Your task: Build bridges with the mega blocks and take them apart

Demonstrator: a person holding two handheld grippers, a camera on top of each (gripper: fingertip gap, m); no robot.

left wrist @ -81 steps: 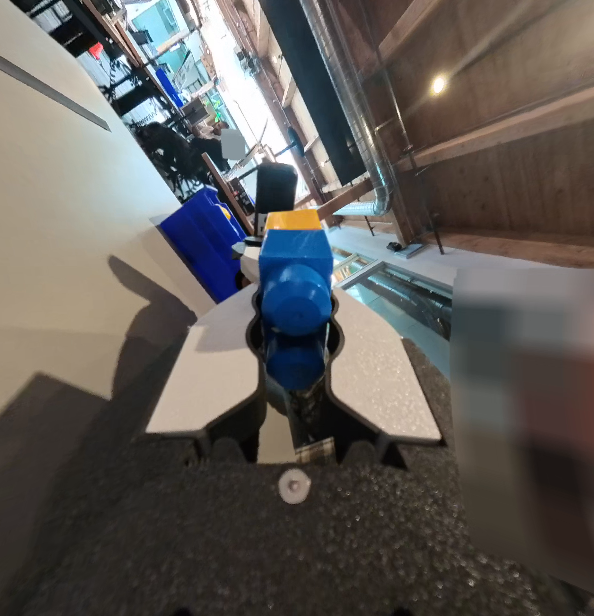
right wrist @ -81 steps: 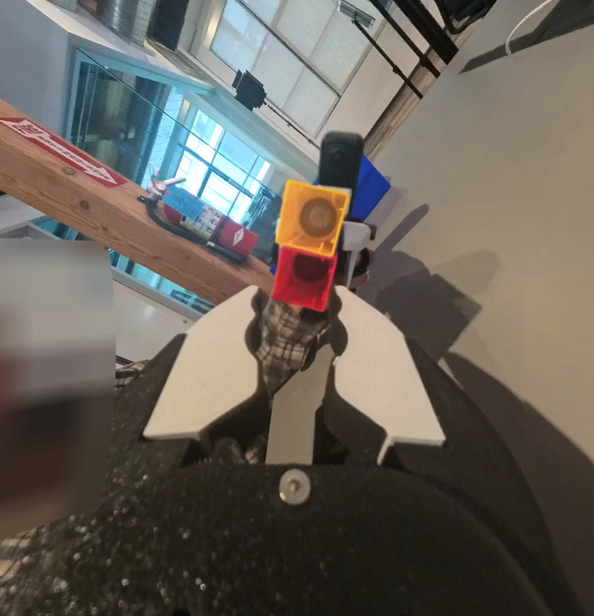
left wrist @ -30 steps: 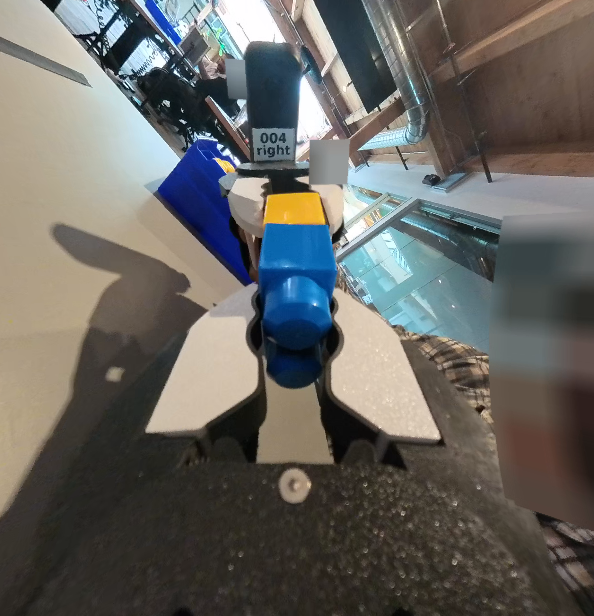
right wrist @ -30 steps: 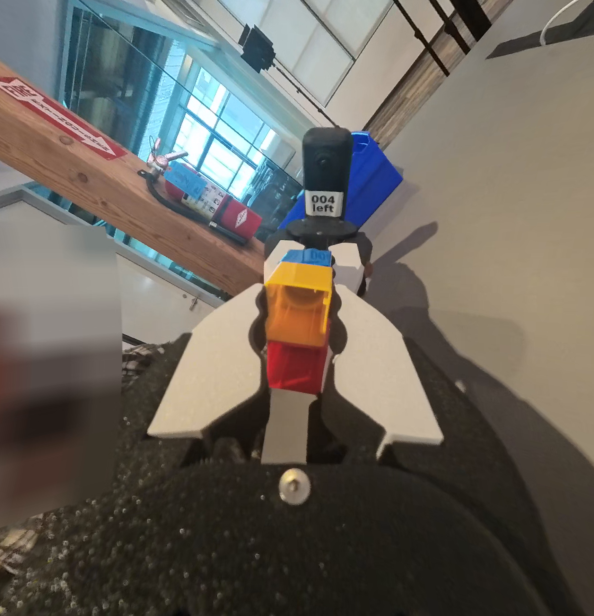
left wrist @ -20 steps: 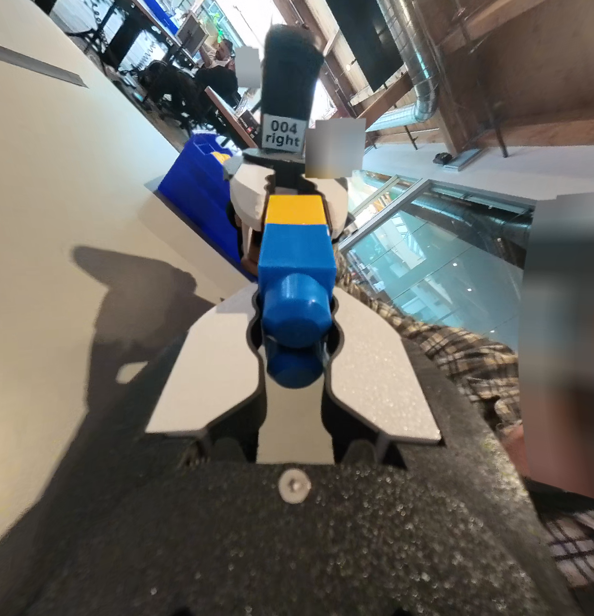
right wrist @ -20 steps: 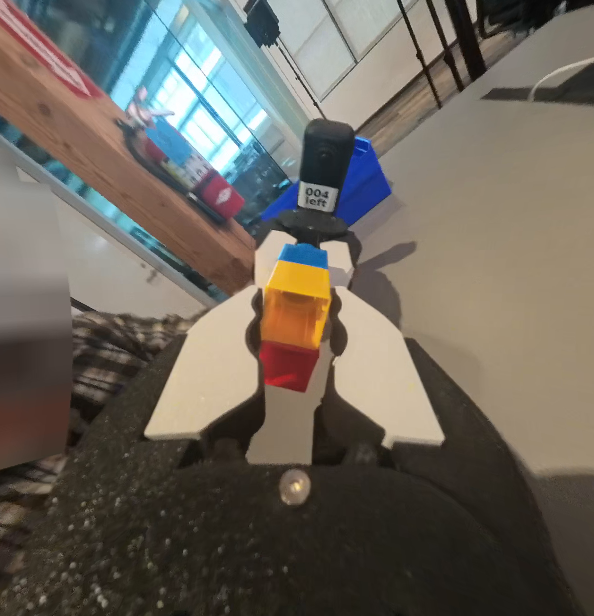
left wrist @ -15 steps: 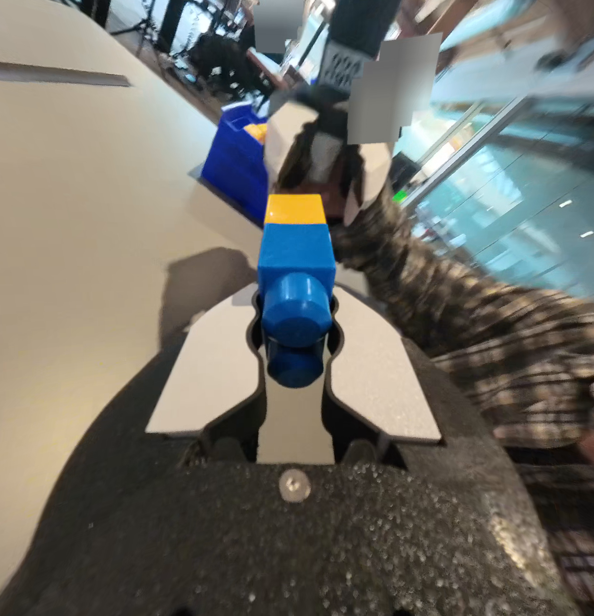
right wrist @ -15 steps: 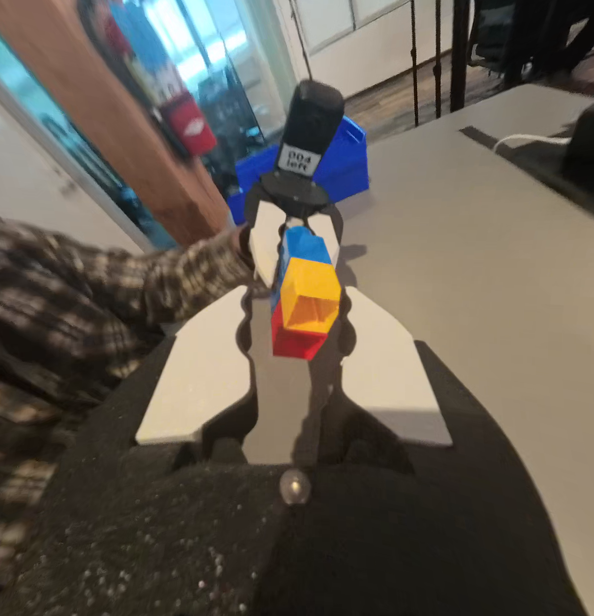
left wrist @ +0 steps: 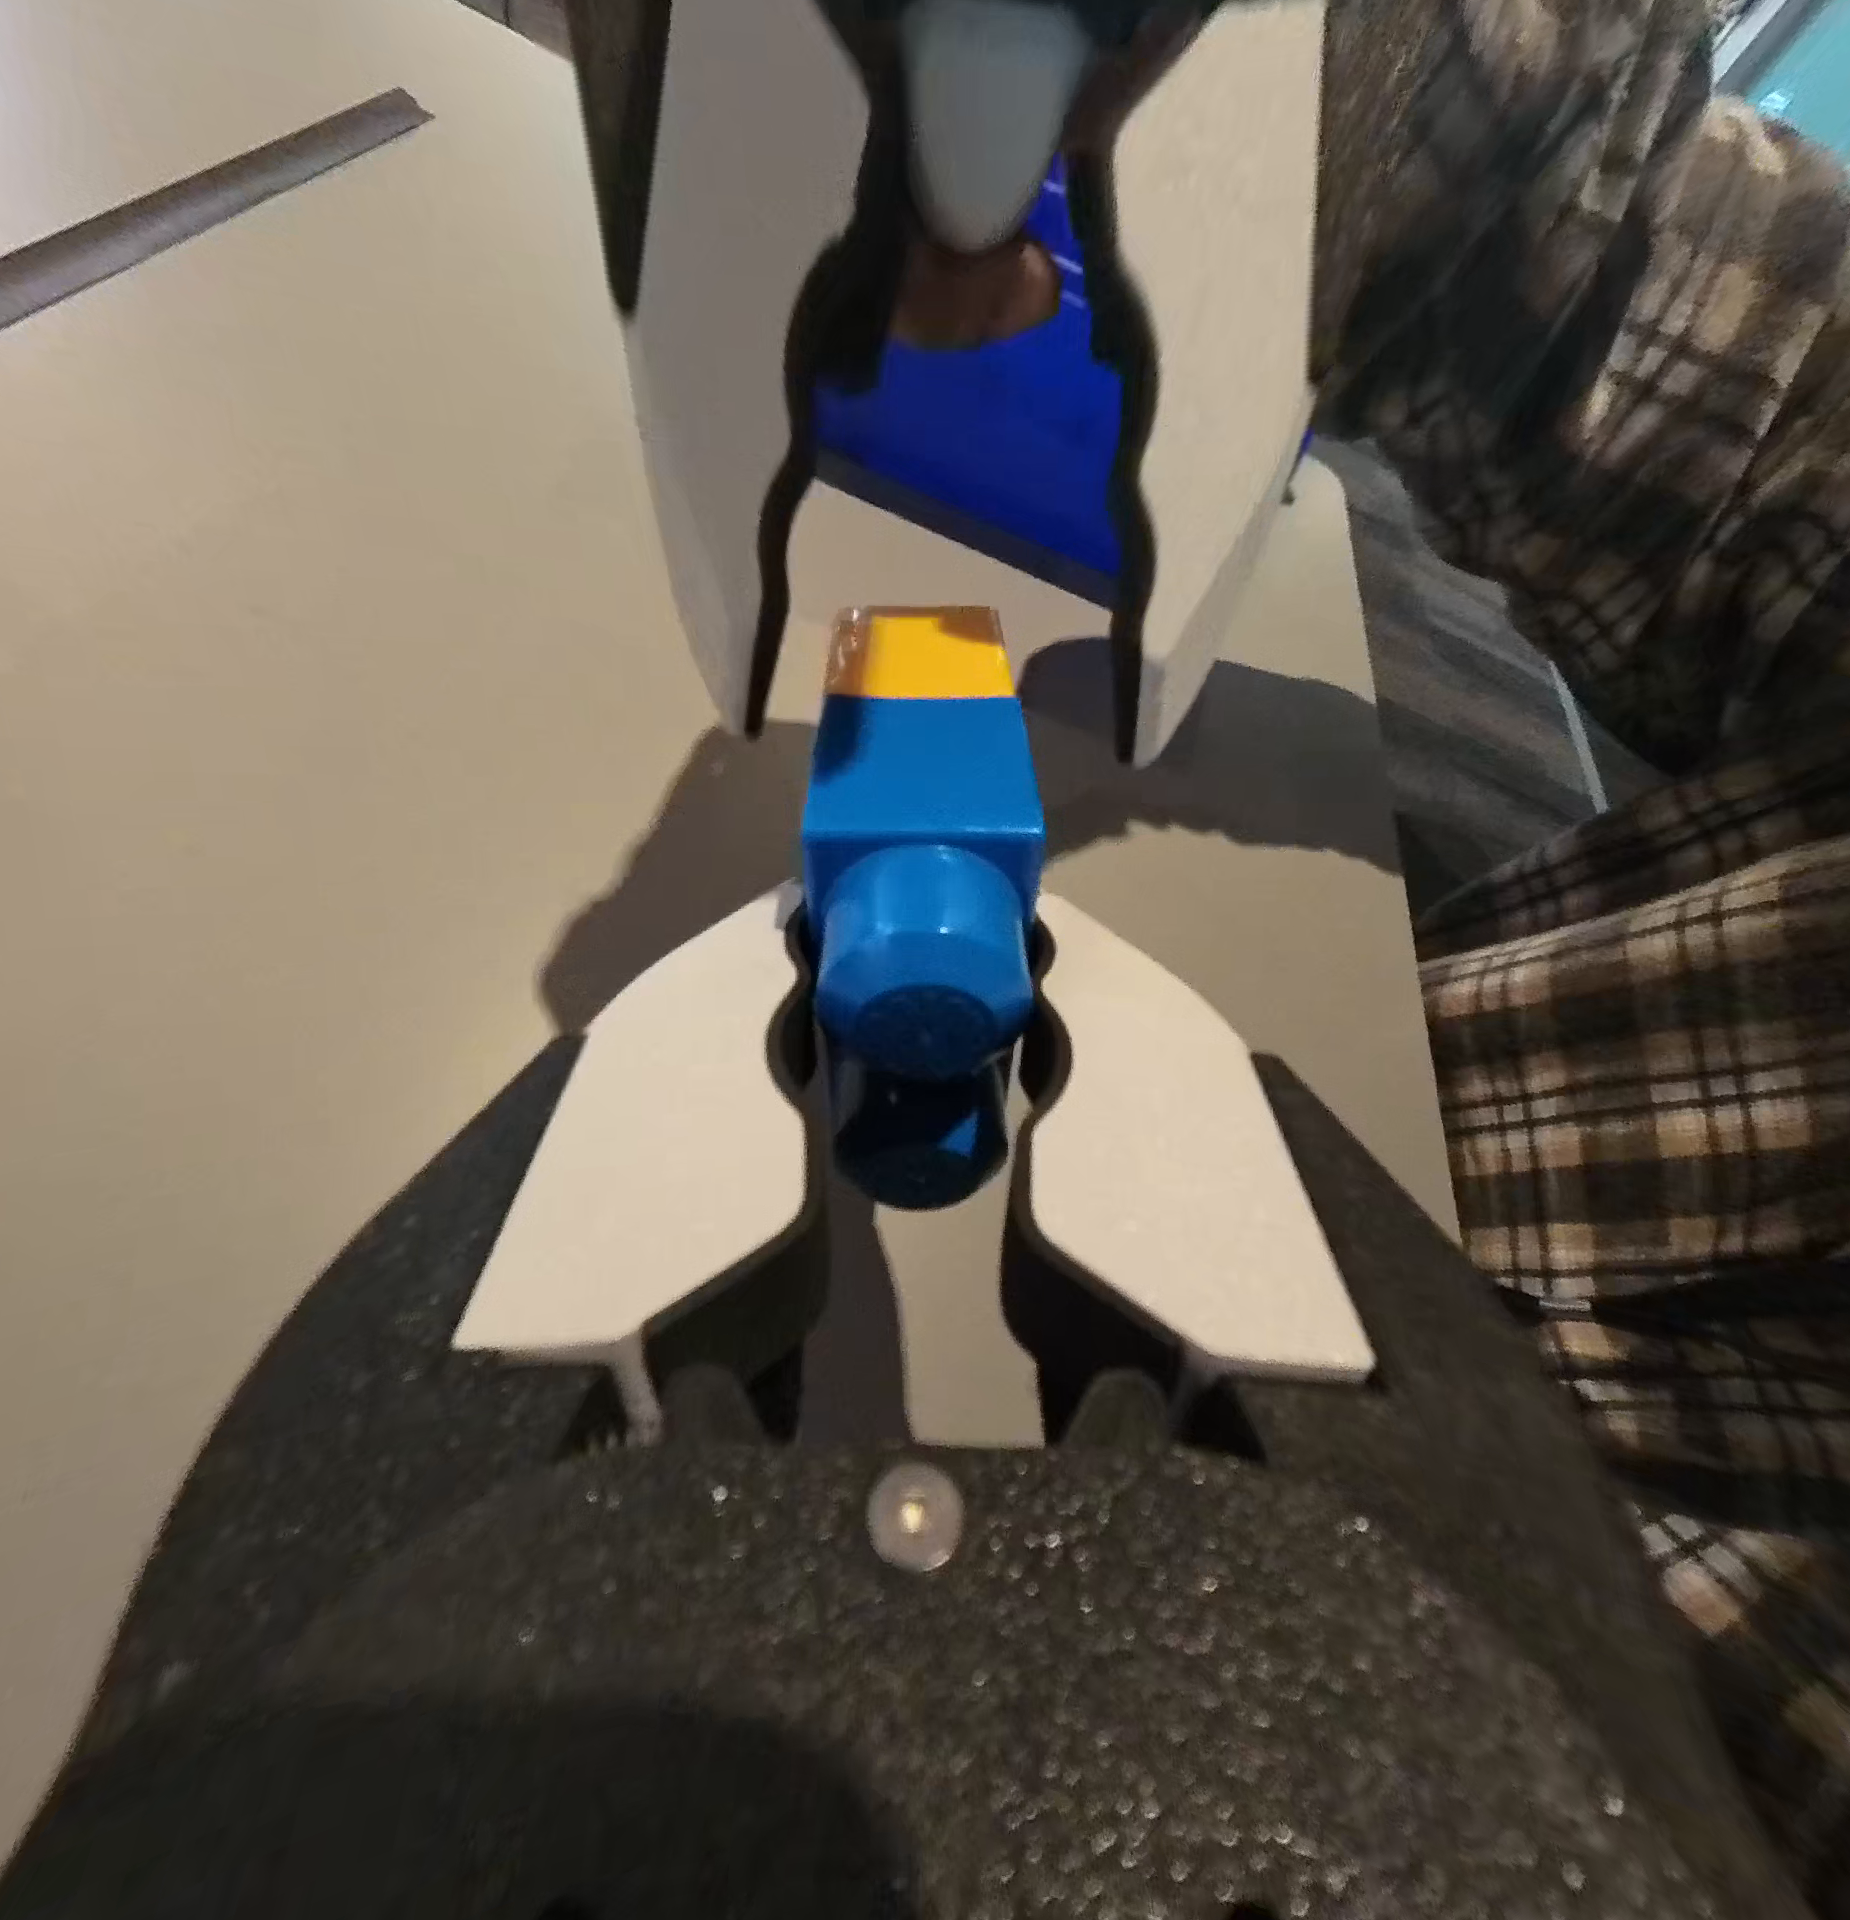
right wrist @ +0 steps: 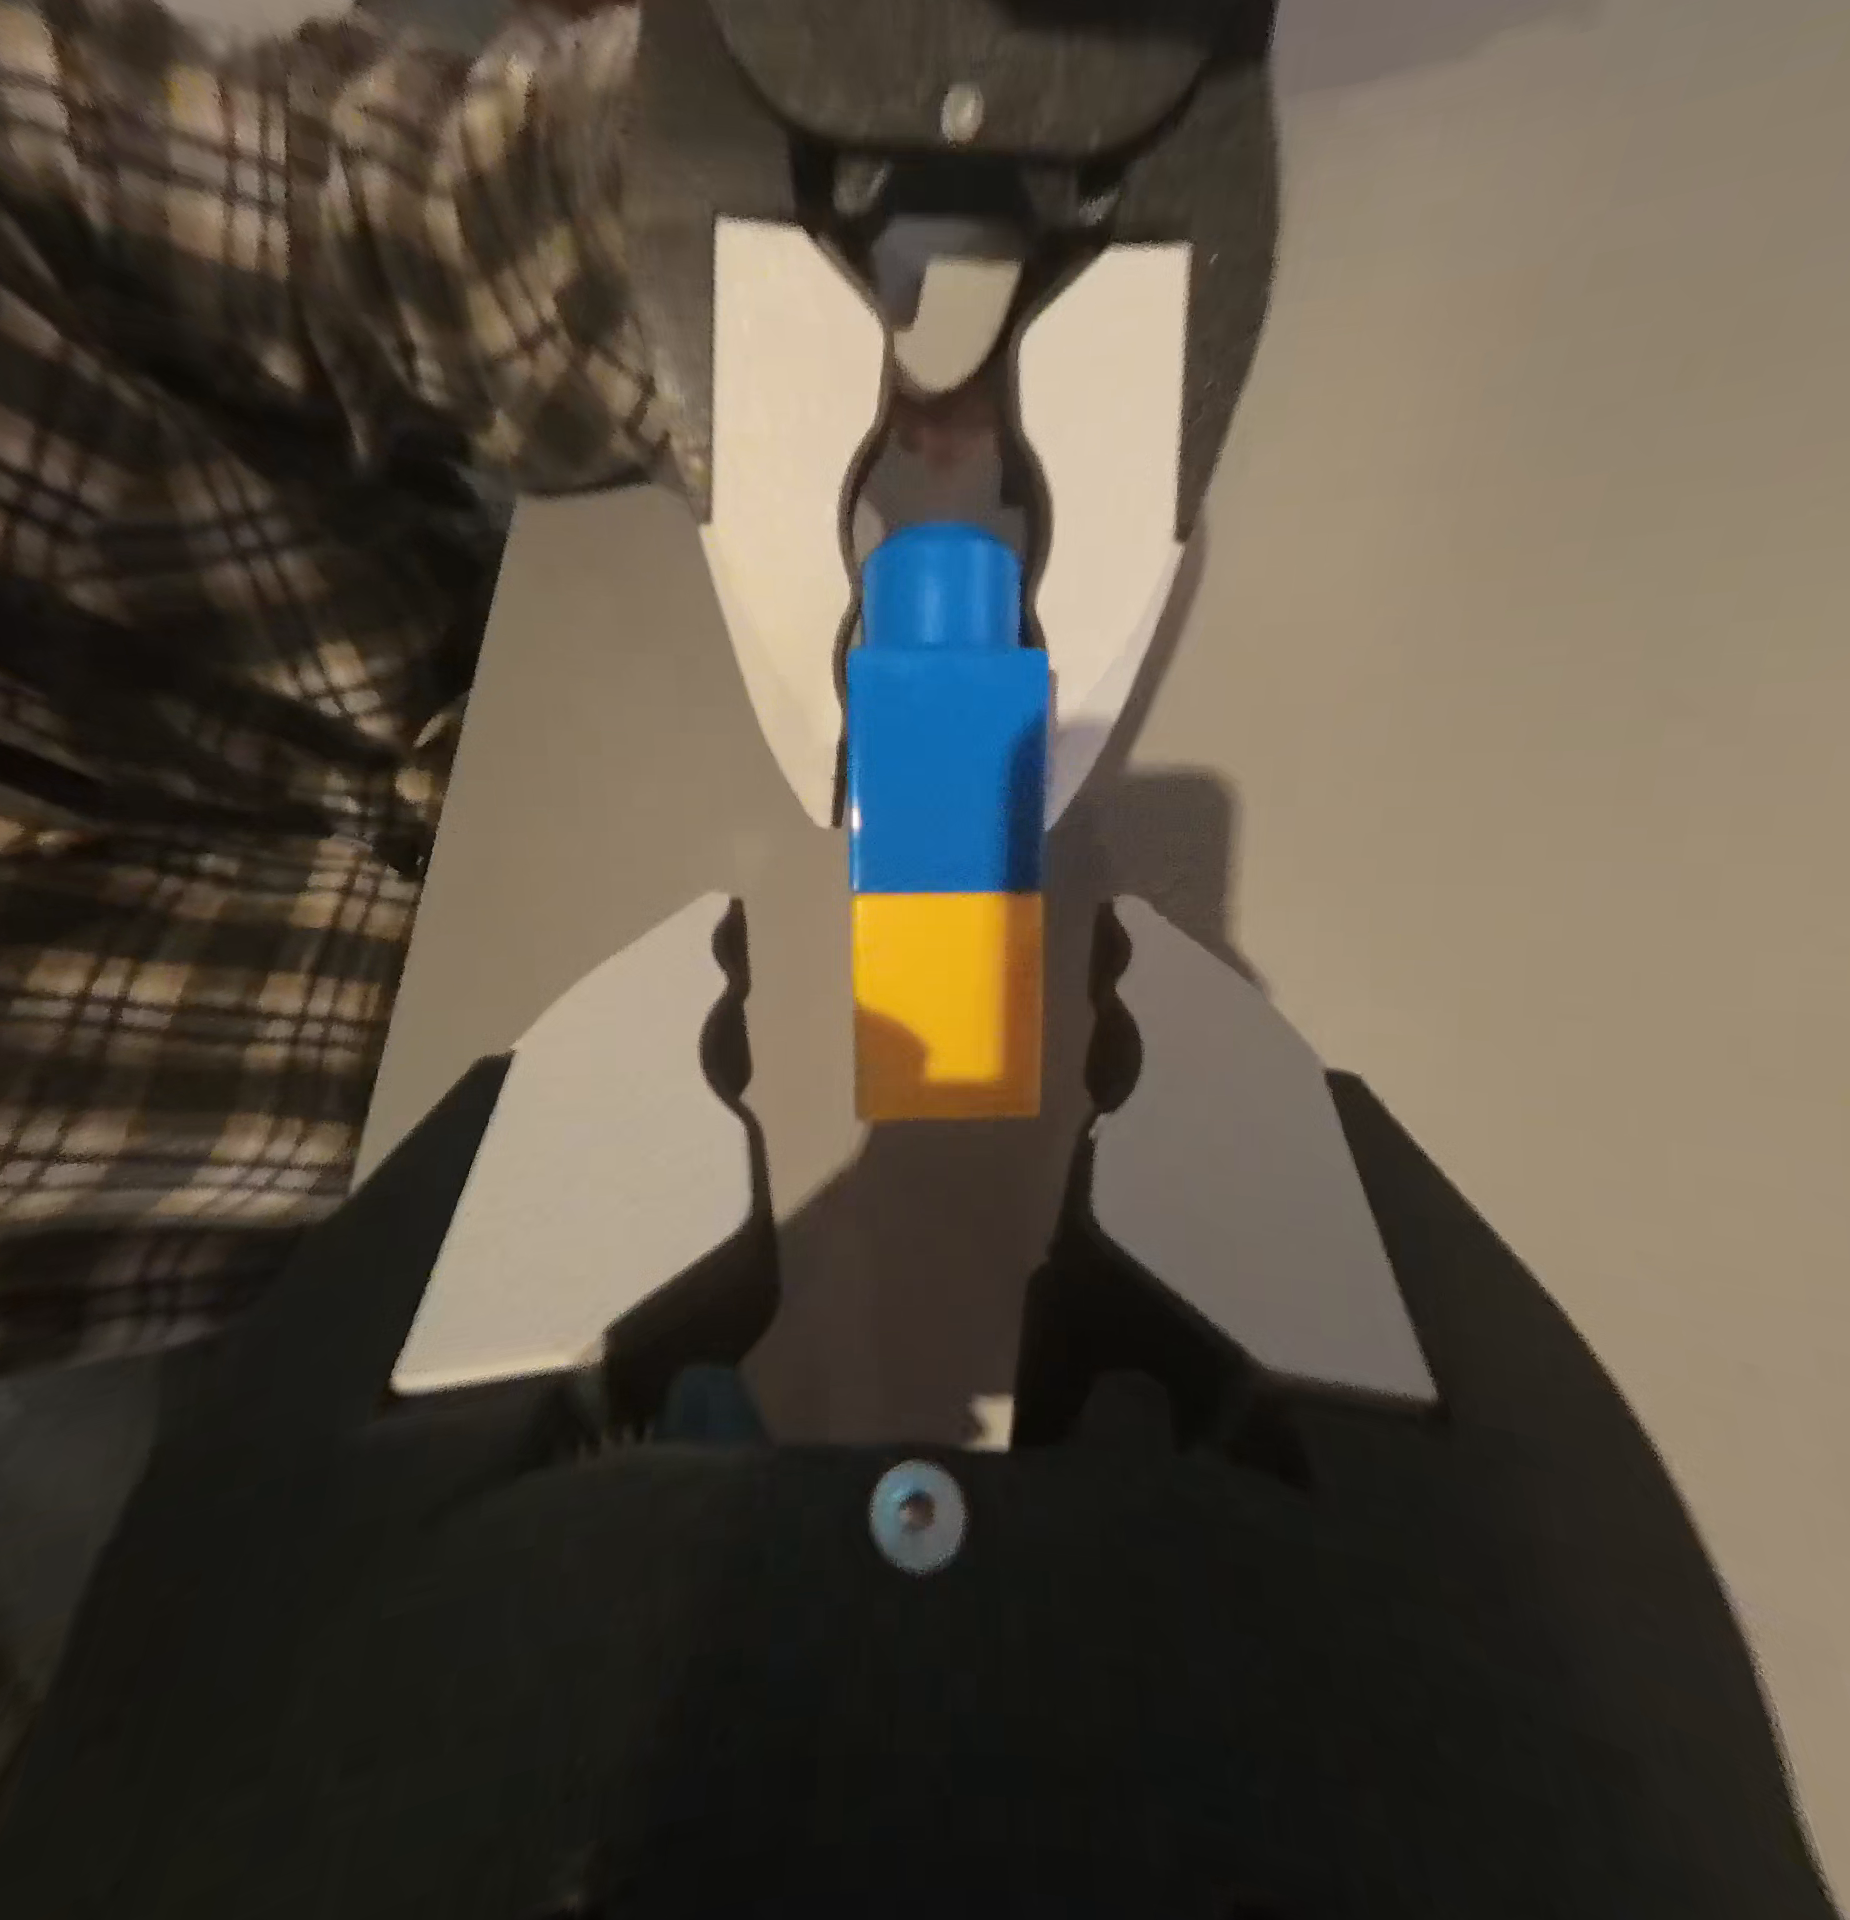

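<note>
— What is the left gripper (left wrist: 921, 935) doing?
— It is clamping the stud end of the blue block (left wrist: 921, 821), jaws narrow around it. The yellow block (right wrist: 947, 997) is sitting pressed onto that block's far end.

— And the right gripper (right wrist: 923, 935)?
— Its jaws are standing wide on either side of the yellow block, touching nothing. A moment ago they were gripping the yellow and red pair; now they are letting go, and the red block is not showing in either view.

— So the join is holding?
— It seems so: blue and yellow are hanging as one piece from the left gripper alone, over the table (left wrist: 277, 623), short of the blue bin (left wrist: 962, 457) toward its far edge.

— What is around them?
— A plaid sleeve (left wrist: 1627, 1039) is reaching in along the table's right edge
</note>
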